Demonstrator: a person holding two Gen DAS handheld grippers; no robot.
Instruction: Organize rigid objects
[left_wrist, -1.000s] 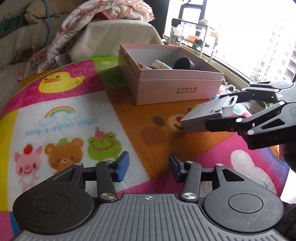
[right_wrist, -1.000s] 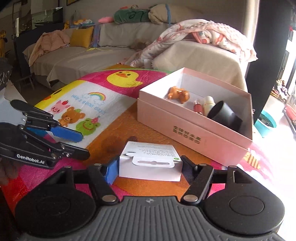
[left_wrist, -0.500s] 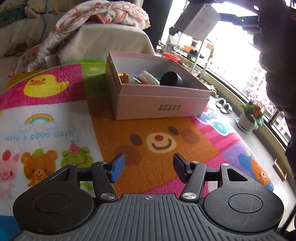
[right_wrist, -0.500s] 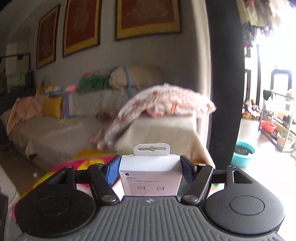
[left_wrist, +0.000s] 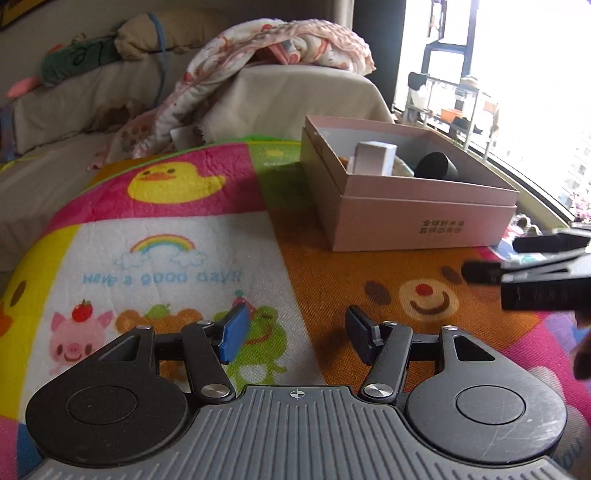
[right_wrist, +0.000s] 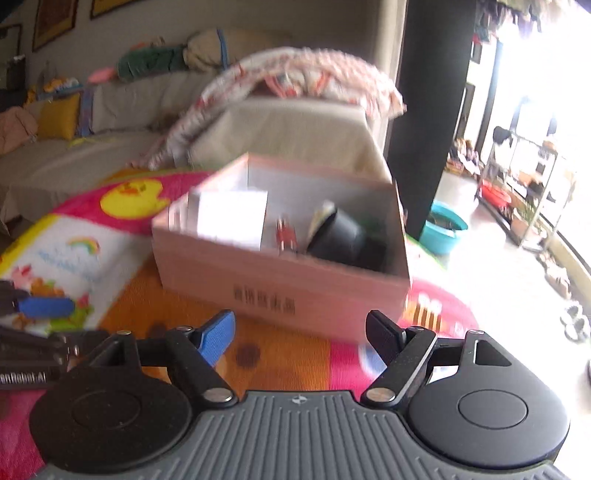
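Observation:
A pink cardboard box (left_wrist: 424, 221) (right_wrist: 280, 284) stands on the colourful play mat (left_wrist: 177, 258). Inside it, a small white carton (left_wrist: 375, 158) (right_wrist: 231, 218) stands at the left end, next to a black cylinder (left_wrist: 436, 167) (right_wrist: 340, 238) and small bottles (right_wrist: 286, 236). My left gripper (left_wrist: 293, 338) is open and empty, low over the mat in front of the box. My right gripper (right_wrist: 301, 334) is open and empty, just in front of the box; it also shows at the right edge of the left wrist view (left_wrist: 532, 273).
A beige sofa with a floral blanket (left_wrist: 280, 48) rises behind the mat. A teal basin (right_wrist: 445, 227) and a metal rack (right_wrist: 524, 177) stand on the floor to the right, by the bright window. The mat's edge drops off to the right.
My right gripper let go of the white carton, which now stands in the pink box. The gripper opened and came down in front of the box. My left gripper shifted slightly.

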